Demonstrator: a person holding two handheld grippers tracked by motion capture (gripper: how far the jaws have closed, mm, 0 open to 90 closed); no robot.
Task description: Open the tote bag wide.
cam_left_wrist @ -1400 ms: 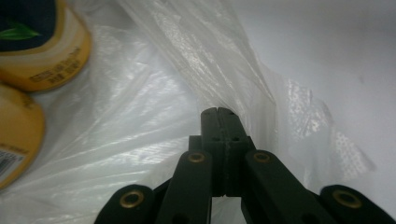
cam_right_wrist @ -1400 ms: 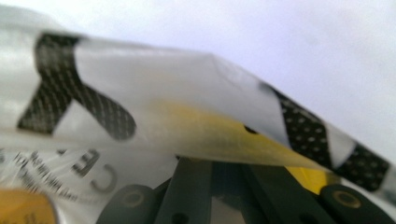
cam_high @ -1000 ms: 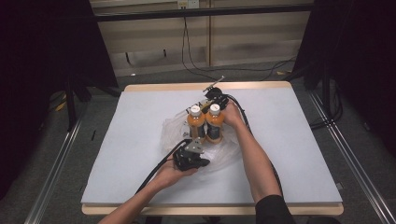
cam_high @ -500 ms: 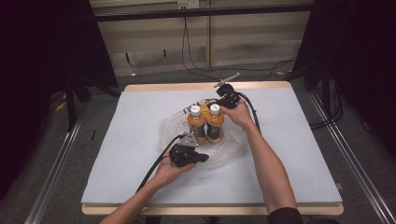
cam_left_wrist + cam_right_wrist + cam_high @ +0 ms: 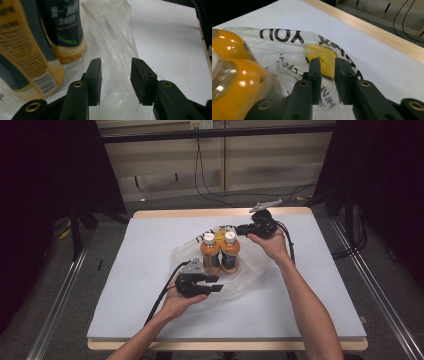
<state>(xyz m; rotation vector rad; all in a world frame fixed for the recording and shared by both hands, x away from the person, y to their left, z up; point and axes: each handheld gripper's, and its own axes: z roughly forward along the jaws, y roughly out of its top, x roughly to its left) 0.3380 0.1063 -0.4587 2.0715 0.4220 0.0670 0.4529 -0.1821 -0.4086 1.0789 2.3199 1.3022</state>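
Two orange drink bottles (image 5: 210, 254) (image 5: 230, 252) with white caps stand side by side on a clear plastic bag (image 5: 252, 270) in the middle of the table. My left gripper (image 5: 216, 284) lies at their near side, open, with a raised fold of the bag (image 5: 112, 35) between its jaws (image 5: 116, 75). The bottles' dark labels (image 5: 66, 27) fill that view's left. My right gripper (image 5: 239, 228) is just behind and right of the bottles. Its jaws (image 5: 327, 67) stand a narrow gap apart around the bag's printed edge (image 5: 287, 42), beside the bottle shoulders (image 5: 242, 85).
The table has a white mat (image 5: 125, 270) and a wooden rim (image 5: 175, 213). Cables (image 5: 165, 292) trail from both grippers toward the person. Metal rails (image 5: 55, 305) run along both sides of the table, and wires hang over the floor behind it.
My right gripper has drawn back from the bottle tops toward the far right. The left gripper has shifted slightly rightward along the bag's near side.
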